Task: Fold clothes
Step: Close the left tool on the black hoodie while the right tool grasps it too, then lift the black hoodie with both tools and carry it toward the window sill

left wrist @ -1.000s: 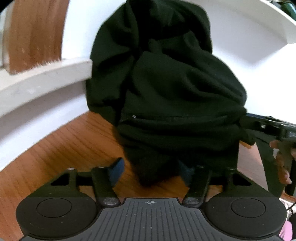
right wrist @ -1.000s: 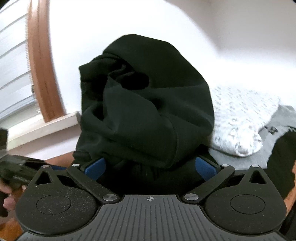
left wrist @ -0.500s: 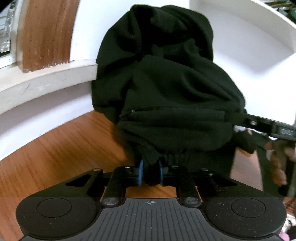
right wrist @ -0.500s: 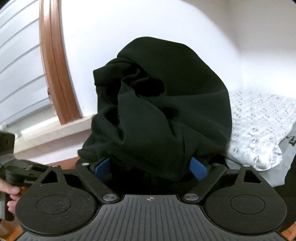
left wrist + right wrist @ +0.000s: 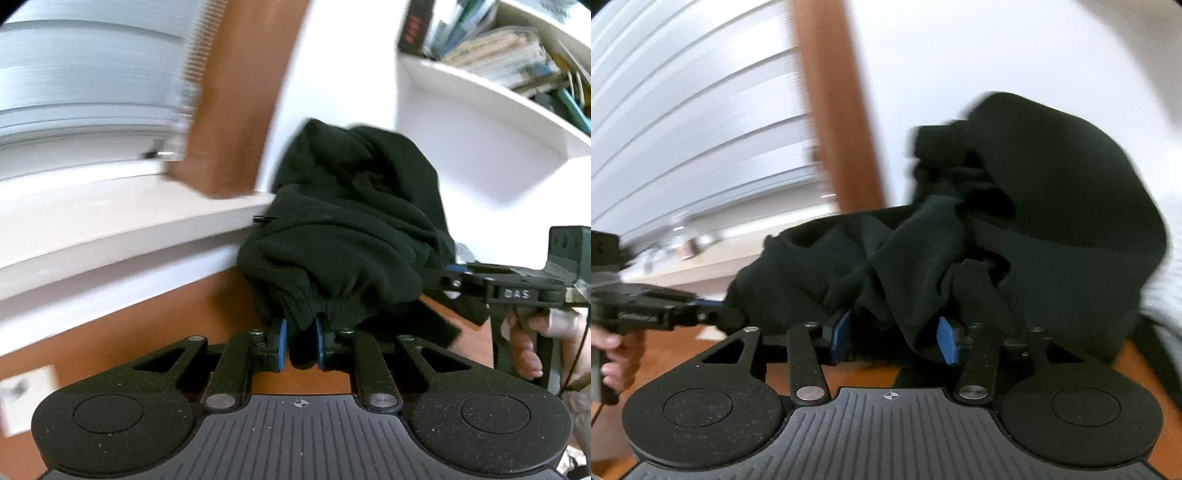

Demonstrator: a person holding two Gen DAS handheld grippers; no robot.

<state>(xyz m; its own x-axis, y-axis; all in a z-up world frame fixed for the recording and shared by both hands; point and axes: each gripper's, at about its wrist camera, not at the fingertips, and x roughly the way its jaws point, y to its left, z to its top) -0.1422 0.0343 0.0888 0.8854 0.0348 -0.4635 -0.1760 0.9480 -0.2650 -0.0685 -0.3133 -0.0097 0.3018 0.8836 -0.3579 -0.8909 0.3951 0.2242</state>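
- The left gripper (image 5: 300,344) has its blue pads (image 5: 281,343) drawn narrow, pinching a ribbed hem of the black garment (image 5: 351,236) between them.
- From that pinch the garment rises ahead of the left gripper as a bunched heap, folds piled over the hem and a rounded hump at the top.
- Under the left gripper lies the wooden table (image 5: 140,332); a white sill (image 5: 122,229) runs across to the left of the garment.
- Further out on the left, a brown window frame (image 5: 229,103) stands beside blurred white blinds (image 5: 92,74).
- Up and to the right of the left gripper, a white shelf (image 5: 480,96) carries a row of books (image 5: 495,40).
- The right gripper (image 5: 894,339) has its blue pads (image 5: 947,345) set well apart, with a hanging fold of the black garment (image 5: 1052,221) draped down between them; whether the pads actually press the cloth I cannot tell.
- Ahead of the right gripper the garment spreads wide and crumpled, taller on the right side.
- In the left wrist view the right gripper (image 5: 448,275) reaches into the garment's right side, its handle held by a hand (image 5: 532,339).
- In the right wrist view the left gripper (image 5: 713,304) meets the garment's left edge, a hand (image 5: 617,354) on its grip.
- The right wrist view is blurred throughout.
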